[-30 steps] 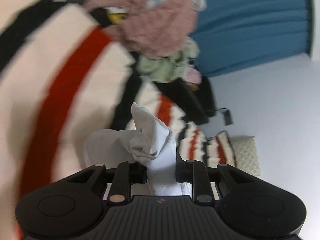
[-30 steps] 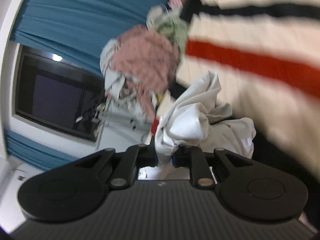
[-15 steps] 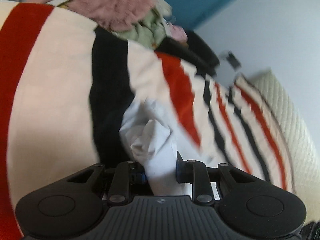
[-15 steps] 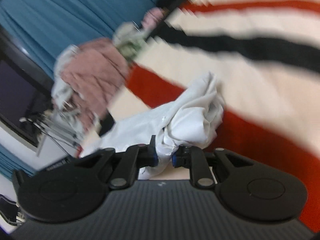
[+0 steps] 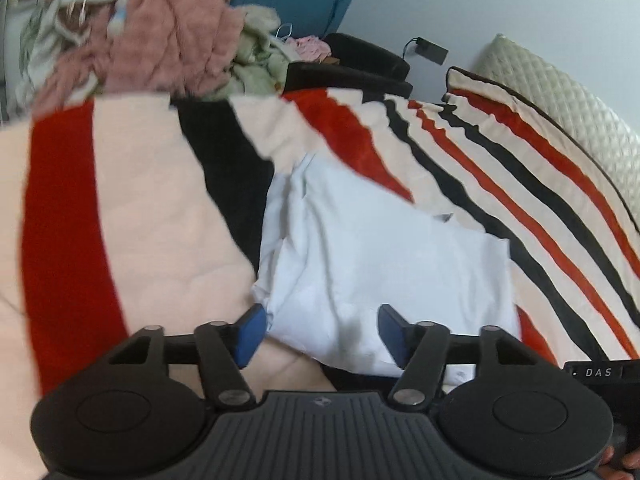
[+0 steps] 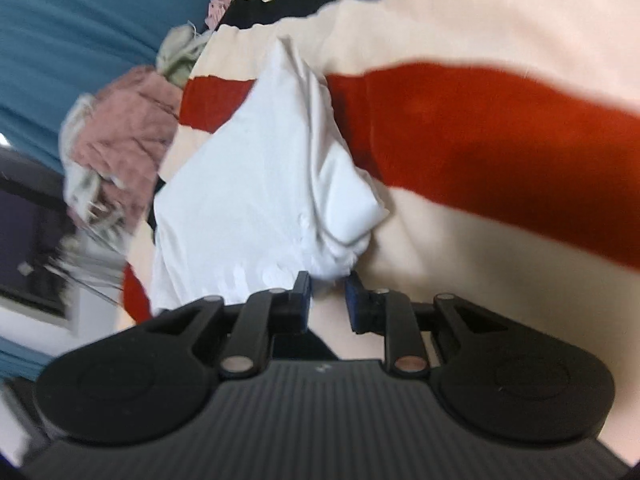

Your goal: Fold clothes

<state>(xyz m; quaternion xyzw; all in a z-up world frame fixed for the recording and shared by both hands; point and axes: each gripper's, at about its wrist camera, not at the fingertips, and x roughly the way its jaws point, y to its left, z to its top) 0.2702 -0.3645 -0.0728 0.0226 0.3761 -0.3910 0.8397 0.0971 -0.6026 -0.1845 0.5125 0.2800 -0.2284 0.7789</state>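
A white garment [image 5: 384, 256] lies spread on the striped bedspread [image 5: 120, 216]. My left gripper [image 5: 320, 330] is open, its blue pads either side of the garment's near edge, holding nothing. In the right wrist view the same garment [image 6: 256, 184] lies rumpled with a bunched corner just ahead of my right gripper [image 6: 328, 294]. The right gripper's pads stand a little apart and the cloth sits just beyond them, not clamped.
A heap of unfolded clothes, pink fleece [image 5: 168, 40] and pale green pieces [image 5: 256, 64], sits at the far end of the bed. A striped pillow [image 5: 560, 148] and quilted headboard [image 5: 568, 96] lie to the right. Blue curtains [image 6: 80, 32] hang behind.
Both grippers held the bunched white garment in the air, lowered it onto the bedspread and then opened. The garment now lies spread out flat.
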